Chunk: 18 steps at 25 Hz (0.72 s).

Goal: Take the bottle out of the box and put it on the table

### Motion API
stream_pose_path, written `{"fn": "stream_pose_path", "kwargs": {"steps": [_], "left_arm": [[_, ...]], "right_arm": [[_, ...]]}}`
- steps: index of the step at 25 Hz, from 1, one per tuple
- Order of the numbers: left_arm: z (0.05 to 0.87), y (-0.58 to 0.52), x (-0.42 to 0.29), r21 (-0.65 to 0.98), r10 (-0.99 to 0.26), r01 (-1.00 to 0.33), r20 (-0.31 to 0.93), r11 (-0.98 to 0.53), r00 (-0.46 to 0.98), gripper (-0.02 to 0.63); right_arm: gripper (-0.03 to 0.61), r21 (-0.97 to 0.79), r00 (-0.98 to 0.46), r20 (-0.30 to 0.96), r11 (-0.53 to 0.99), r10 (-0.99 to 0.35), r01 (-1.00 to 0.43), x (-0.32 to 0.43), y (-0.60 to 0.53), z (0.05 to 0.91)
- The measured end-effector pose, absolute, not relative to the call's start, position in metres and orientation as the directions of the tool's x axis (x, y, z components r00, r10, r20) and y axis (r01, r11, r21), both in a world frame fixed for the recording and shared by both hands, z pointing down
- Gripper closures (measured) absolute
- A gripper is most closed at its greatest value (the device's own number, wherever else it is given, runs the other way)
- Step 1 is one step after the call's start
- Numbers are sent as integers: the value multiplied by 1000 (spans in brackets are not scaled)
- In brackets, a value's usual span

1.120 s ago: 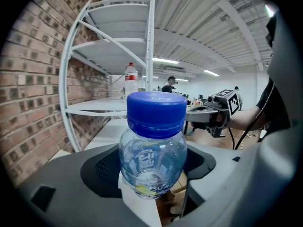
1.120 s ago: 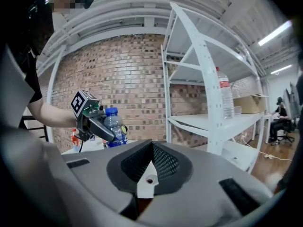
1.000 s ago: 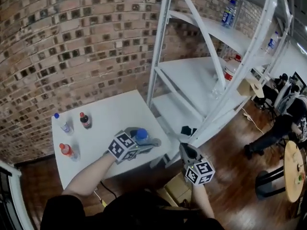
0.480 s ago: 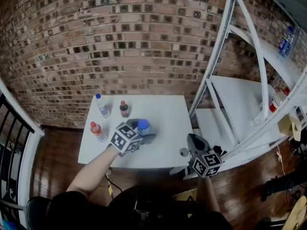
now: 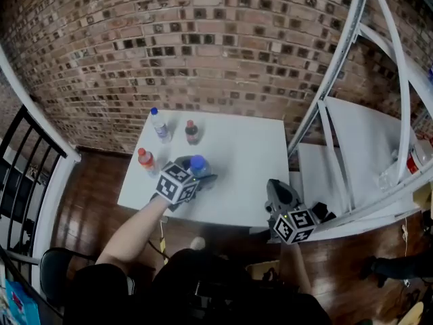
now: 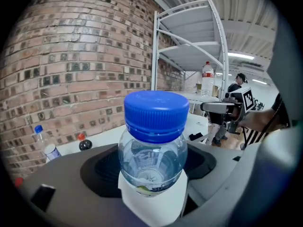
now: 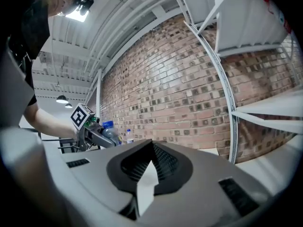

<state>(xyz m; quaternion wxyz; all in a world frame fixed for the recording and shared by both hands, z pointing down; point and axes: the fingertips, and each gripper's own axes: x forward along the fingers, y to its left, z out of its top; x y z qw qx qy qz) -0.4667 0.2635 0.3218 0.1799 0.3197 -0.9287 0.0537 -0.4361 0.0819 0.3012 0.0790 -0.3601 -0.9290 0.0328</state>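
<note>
A clear water bottle (image 6: 152, 150) with a blue cap stands upright between the jaws of my left gripper (image 6: 152, 183), which is shut on its body. In the head view this gripper (image 5: 195, 177) holds the bottle (image 5: 198, 165) over the front left part of the white table (image 5: 250, 161). My right gripper (image 5: 277, 189) hangs off the table's front right corner. Its jaws are together in the right gripper view (image 7: 146, 170), with nothing between them. A tan cardboard box (image 5: 260, 269) shows partly on the floor below.
Three other bottles stand at the table's left: a clear one with a blue cap (image 5: 159, 124), a dark one with a red cap (image 5: 192, 133) and a red one (image 5: 145, 160). A white metal shelf rack (image 5: 352, 134) rises at the right, a black railing (image 5: 27, 175) at the left.
The head view has swung left, so the table now sits in the middle. The left gripper still holds the bottle over the table's front. The right gripper stays by the front right corner.
</note>
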Motion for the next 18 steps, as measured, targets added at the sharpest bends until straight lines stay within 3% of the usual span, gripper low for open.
{"fn": "stream_pose_path", "kwargs": {"steps": [12,18], "left_arm": [[373,298,-493,81,-546,-569,418,819,-726,252],[384,311,-525,29,-513,-556,425,831,-745,252]], "right_arm": [[574,-121,-689,199,715,697,688,-469,125,330],[574,-139,-688,231,723,688,677,-492,140,337]]}}
